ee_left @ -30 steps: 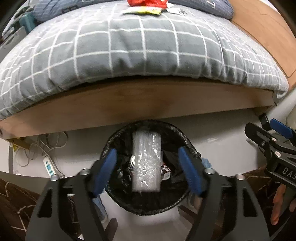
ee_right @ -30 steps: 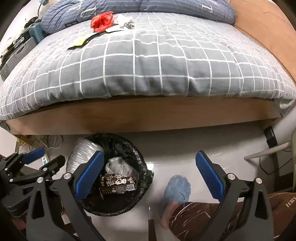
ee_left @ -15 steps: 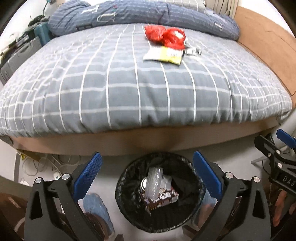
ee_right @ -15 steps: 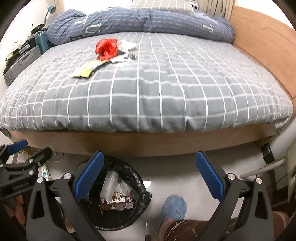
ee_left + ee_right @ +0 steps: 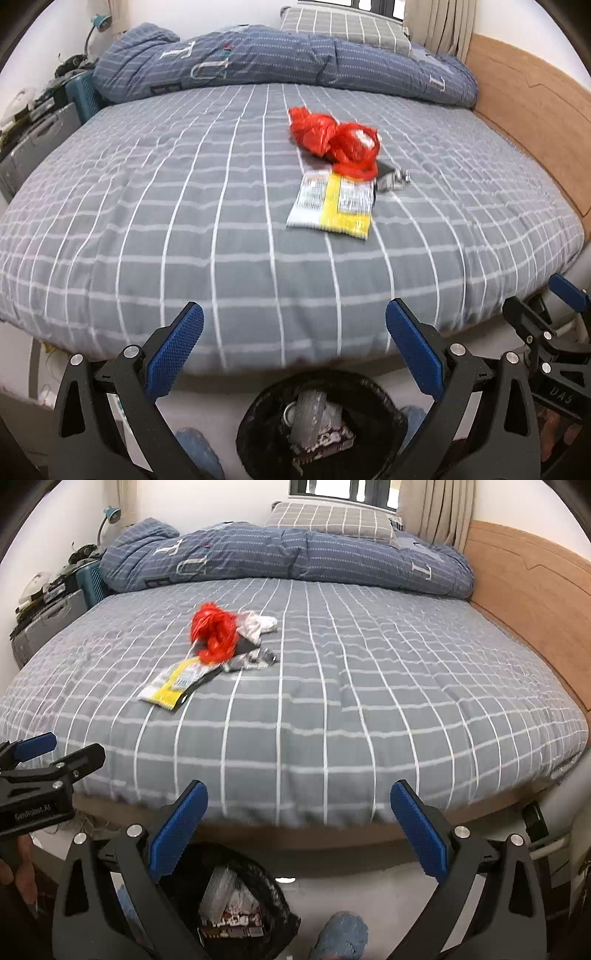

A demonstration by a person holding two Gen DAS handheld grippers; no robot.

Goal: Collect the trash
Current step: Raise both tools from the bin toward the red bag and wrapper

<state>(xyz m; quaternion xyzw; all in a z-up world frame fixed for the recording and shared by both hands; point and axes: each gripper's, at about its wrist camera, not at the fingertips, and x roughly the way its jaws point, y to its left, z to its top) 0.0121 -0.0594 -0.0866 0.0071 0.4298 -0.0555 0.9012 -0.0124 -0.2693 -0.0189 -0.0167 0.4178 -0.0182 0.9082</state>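
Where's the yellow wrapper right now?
The yellow wrapper lies flat on the grey checked bed, just in front of the red plastic bag, right of centre in the left wrist view.

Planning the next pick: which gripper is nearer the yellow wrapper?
Left. The yellow wrapper lies almost straight ahead of the left gripper; from the right gripper it sits off leftward.

Left gripper (image 5: 294, 352) and right gripper (image 5: 299, 829) both gape wide, empty.
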